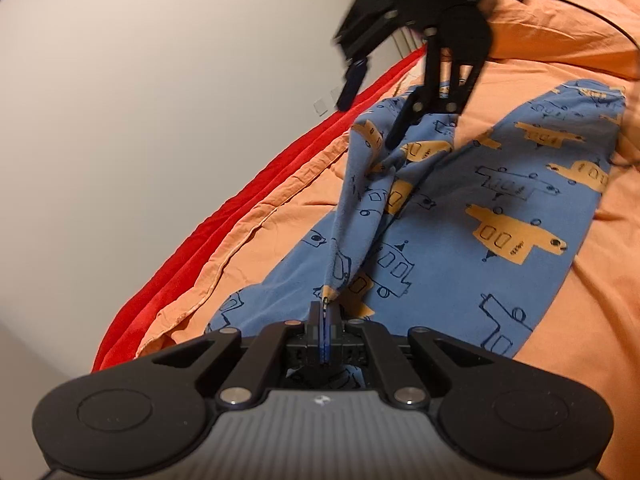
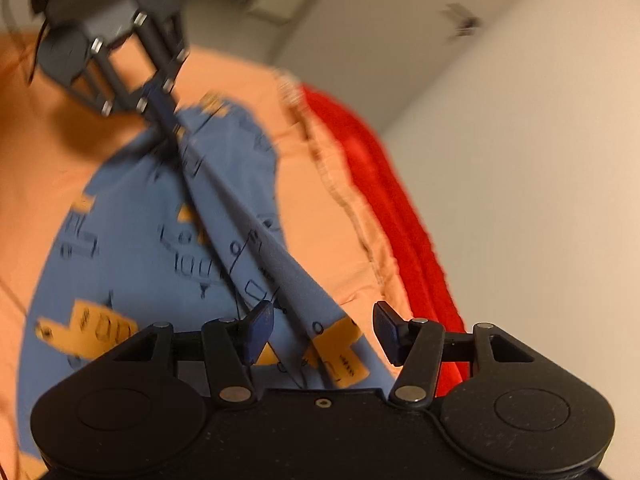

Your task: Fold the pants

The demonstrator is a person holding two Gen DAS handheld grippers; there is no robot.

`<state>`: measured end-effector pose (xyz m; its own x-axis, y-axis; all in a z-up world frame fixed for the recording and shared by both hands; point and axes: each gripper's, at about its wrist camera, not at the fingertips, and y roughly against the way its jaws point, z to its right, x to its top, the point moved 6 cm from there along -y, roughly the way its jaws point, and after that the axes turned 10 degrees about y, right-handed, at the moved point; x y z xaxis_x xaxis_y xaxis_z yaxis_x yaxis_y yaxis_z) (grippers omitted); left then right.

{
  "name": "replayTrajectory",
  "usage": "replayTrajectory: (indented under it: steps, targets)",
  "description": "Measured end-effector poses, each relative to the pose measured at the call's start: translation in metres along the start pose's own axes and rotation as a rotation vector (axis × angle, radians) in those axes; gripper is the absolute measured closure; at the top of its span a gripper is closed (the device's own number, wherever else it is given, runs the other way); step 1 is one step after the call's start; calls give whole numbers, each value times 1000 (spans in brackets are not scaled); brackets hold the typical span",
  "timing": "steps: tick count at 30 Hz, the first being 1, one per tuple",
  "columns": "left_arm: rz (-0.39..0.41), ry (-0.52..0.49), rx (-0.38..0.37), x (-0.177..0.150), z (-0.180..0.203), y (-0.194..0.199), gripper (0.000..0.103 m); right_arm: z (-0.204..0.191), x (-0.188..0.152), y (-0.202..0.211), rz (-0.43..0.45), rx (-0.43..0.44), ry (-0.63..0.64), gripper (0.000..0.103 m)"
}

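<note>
On the bed's orange cover (image 1: 560, 40), near its red-edged side, the soft, floppy pants (image 1: 460, 216) lie flat, your left tool (image 1: 326, 312) clamped on a lifted fold, your right tool (image 2: 322, 332) open astride it; grip hems.

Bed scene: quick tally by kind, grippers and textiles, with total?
Grippers: 2, left gripper shut on the pants, right gripper open
Pants: 1, blue printed pants
Orange duvet: 1
Red sheet: 1
Total: 5
</note>
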<state>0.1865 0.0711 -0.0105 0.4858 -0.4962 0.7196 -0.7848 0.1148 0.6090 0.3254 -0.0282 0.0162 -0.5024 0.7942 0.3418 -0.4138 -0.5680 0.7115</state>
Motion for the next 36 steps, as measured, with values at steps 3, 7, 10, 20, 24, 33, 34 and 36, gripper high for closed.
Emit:
replayTrajectory:
  steps: [3, 7, 10, 20, 24, 33, 34, 36]
  targets:
    - [10, -19, 0, -4, 2, 1, 103, 3, -2, -17, -63, 70, 62, 48]
    - [29, -27, 11, -6, 3, 5, 103, -1, -13, -25, -96, 65, 37, 102]
    - [44, -24, 18, -8, 2, 9, 103, -17, -15, -2, -60, -11, 34, 101]
    - [-23, -83, -11, -45, 20, 13, 103, -156, -1, 45, -98, -199, -4, 102]
    - [-41, -122, -6, -58, 29, 13, 103, -178, -8, 28, -95, -216, -174, 102]
    - [-35, -110, -10, -54, 28, 15, 103, -177, -2, 50, -69, -278, -234, 103]
    - [-37, -111, -17, -56, 29, 15, 103, -179, 0, 54, -68, -272, -236, 103]
    - [-49, -116, -26, -60, 31, 15, 103, -184, 4, 58, -65, -255, -240, 103]
